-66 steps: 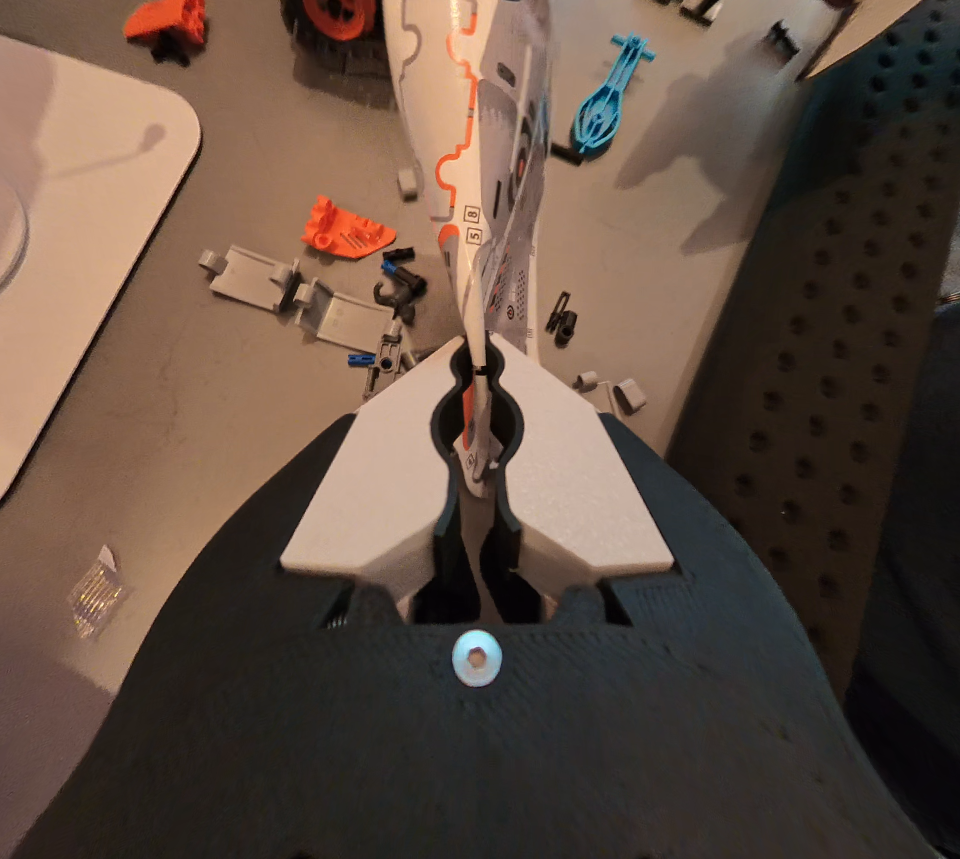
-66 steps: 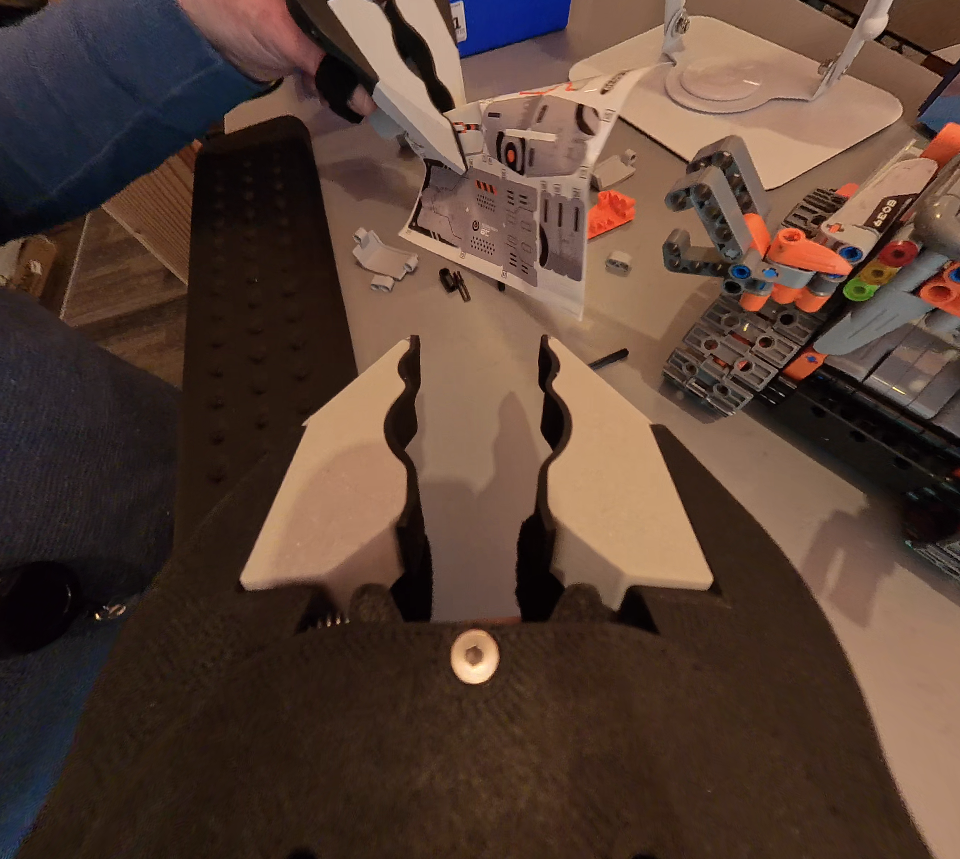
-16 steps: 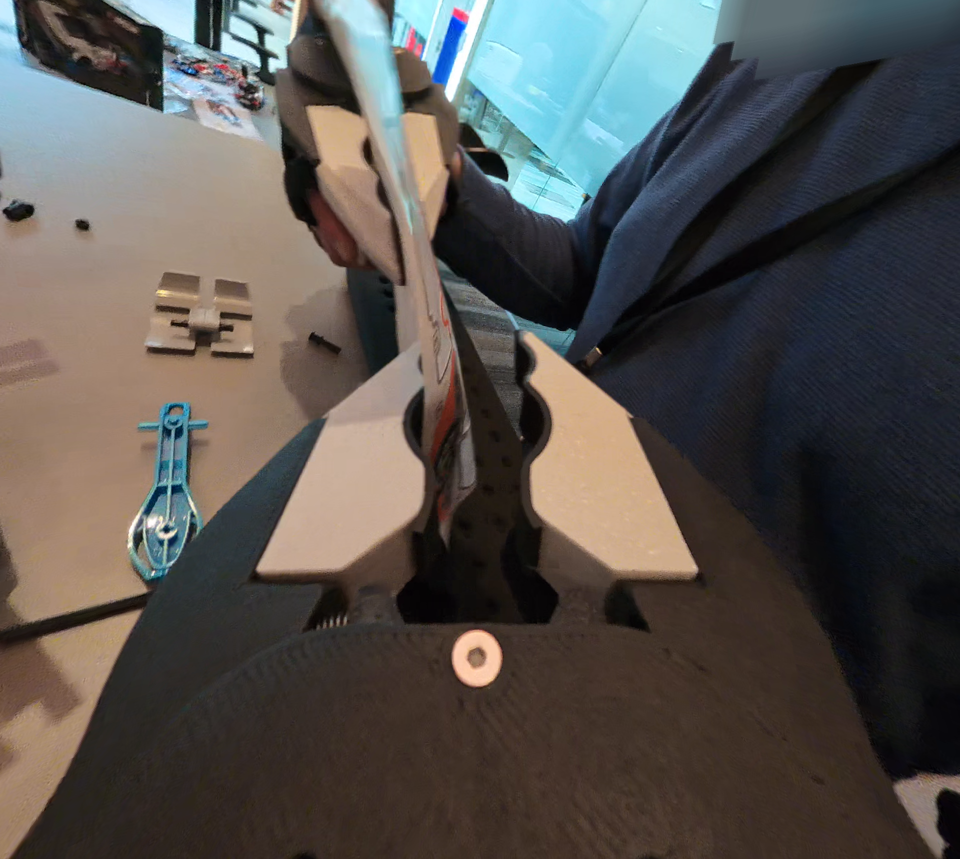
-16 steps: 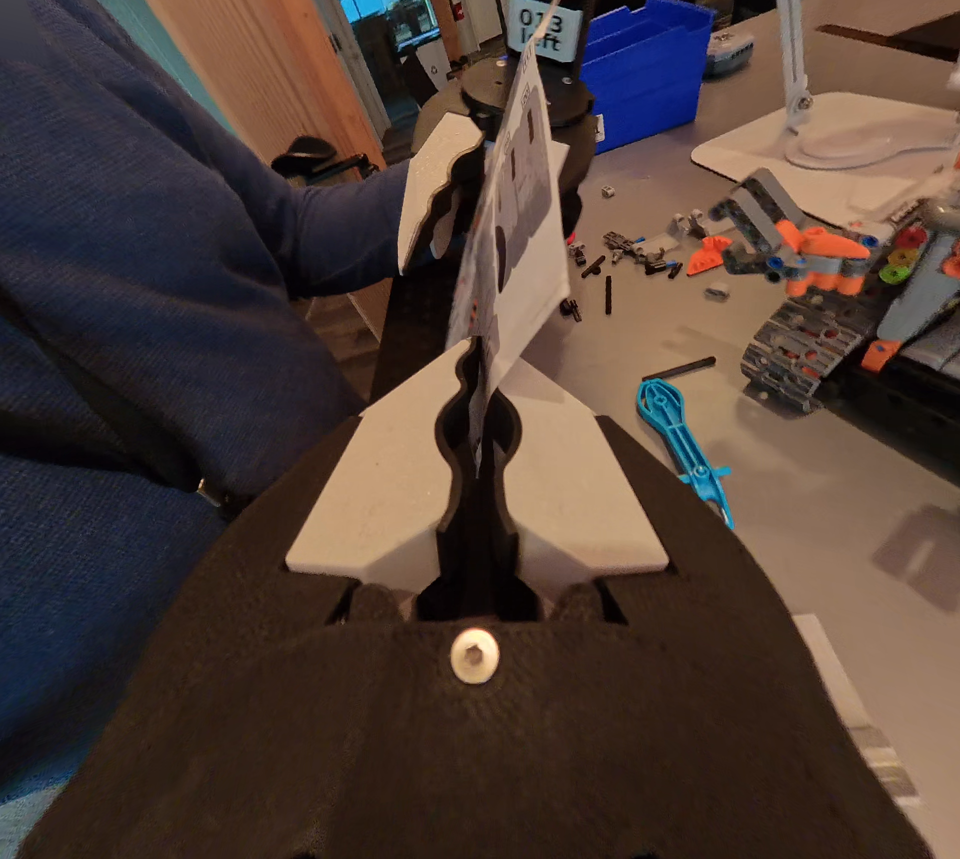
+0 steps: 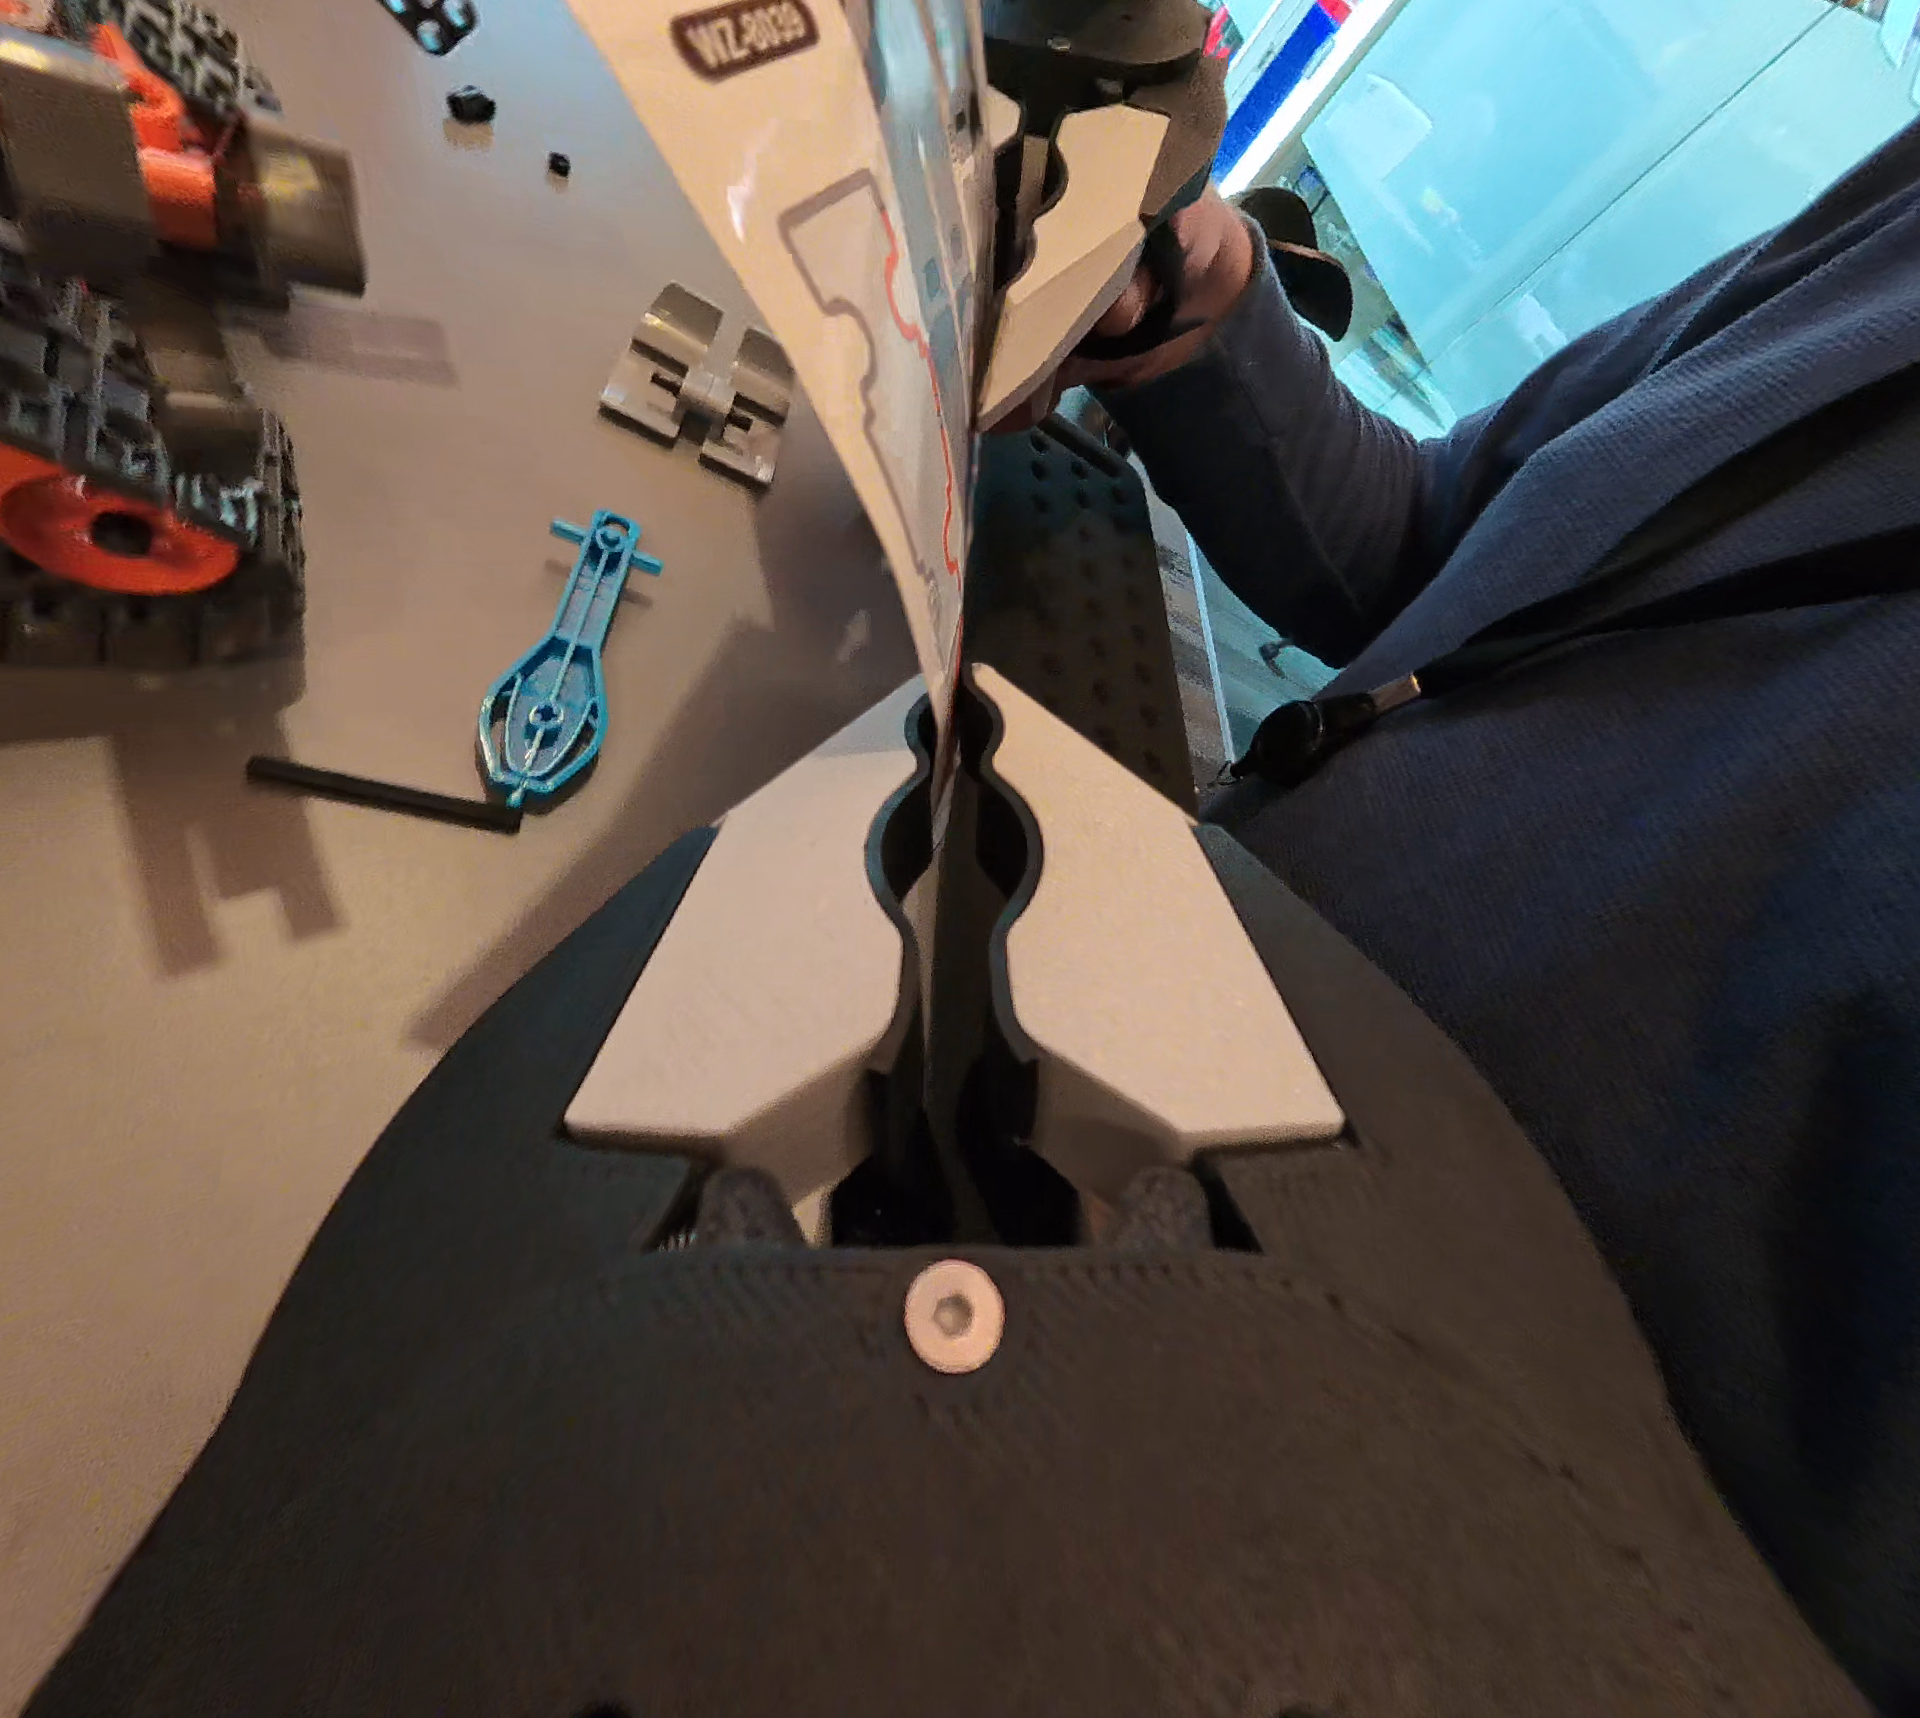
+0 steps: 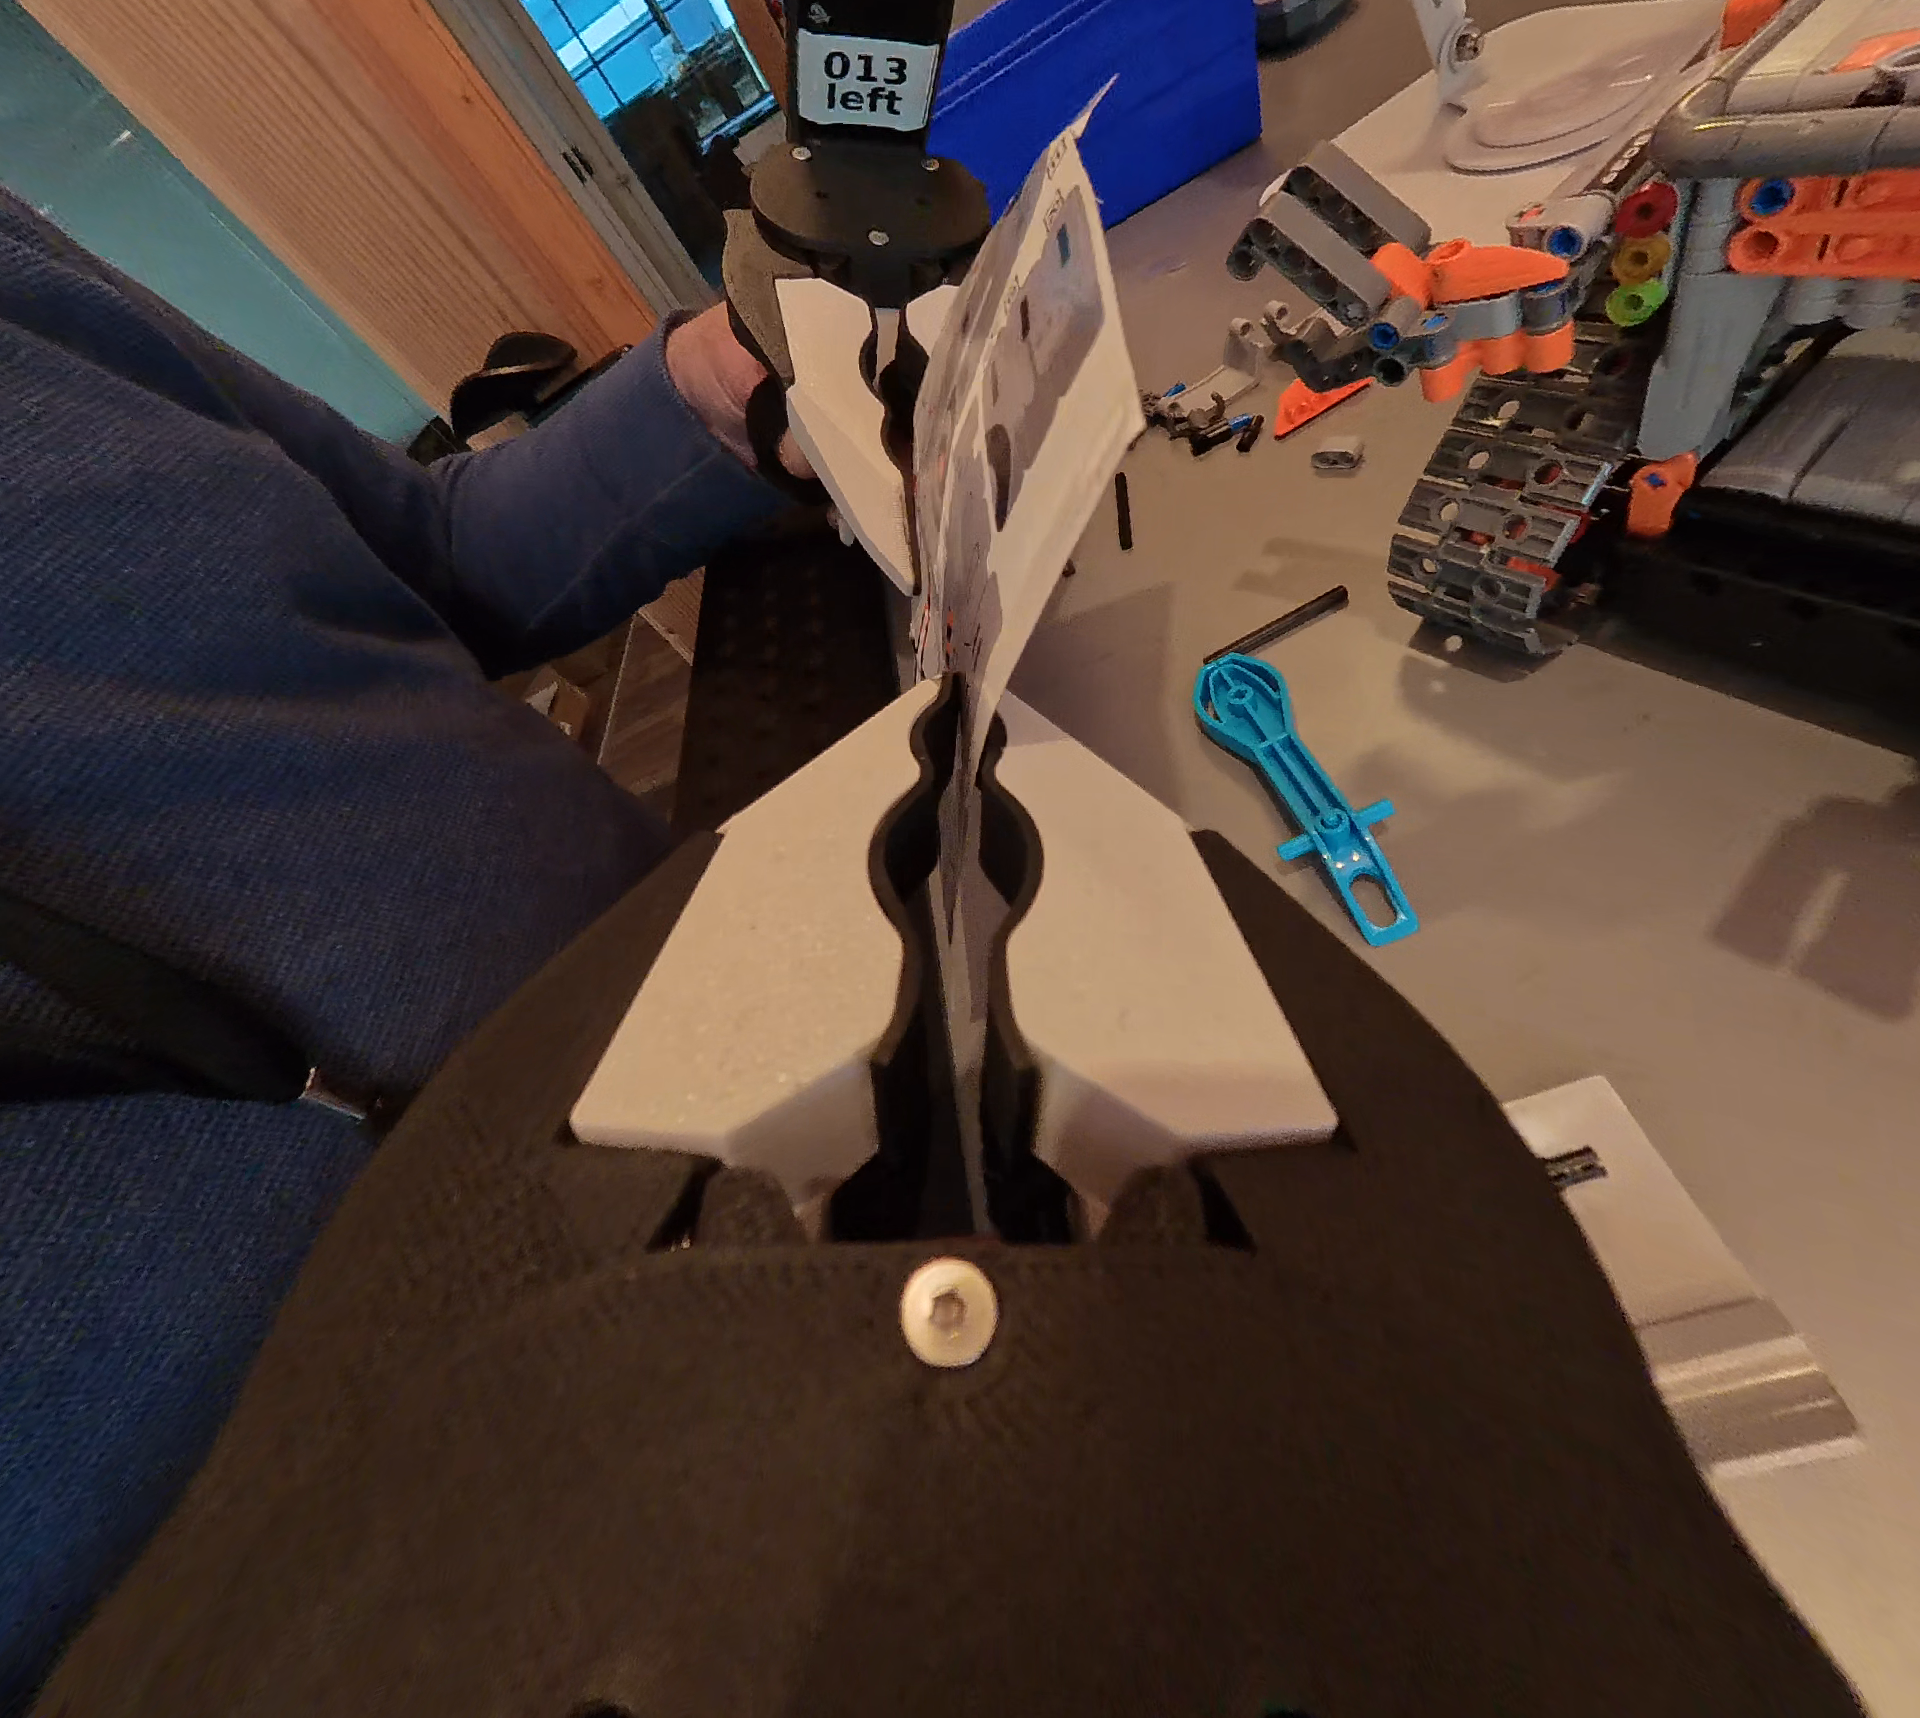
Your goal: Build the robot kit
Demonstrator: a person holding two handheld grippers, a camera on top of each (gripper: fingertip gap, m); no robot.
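Two grippers: both pinch one sticker sheet, held up in the air between them, above the table's near edge.
Left gripper: fingertips closed tight on the sheet's lower corner; the sheet curves up and away to the other tool.
Right gripper: jaws clamped on the sheet's opposite edge; paper runs deep between the fingers.
Table: grey, with one blue plastic tool lying flat and one black rod touching its wide end.
Tracked model: one, grey and orange, standing at the right, well apart from the sheet.
Blue bin: one, farther back.
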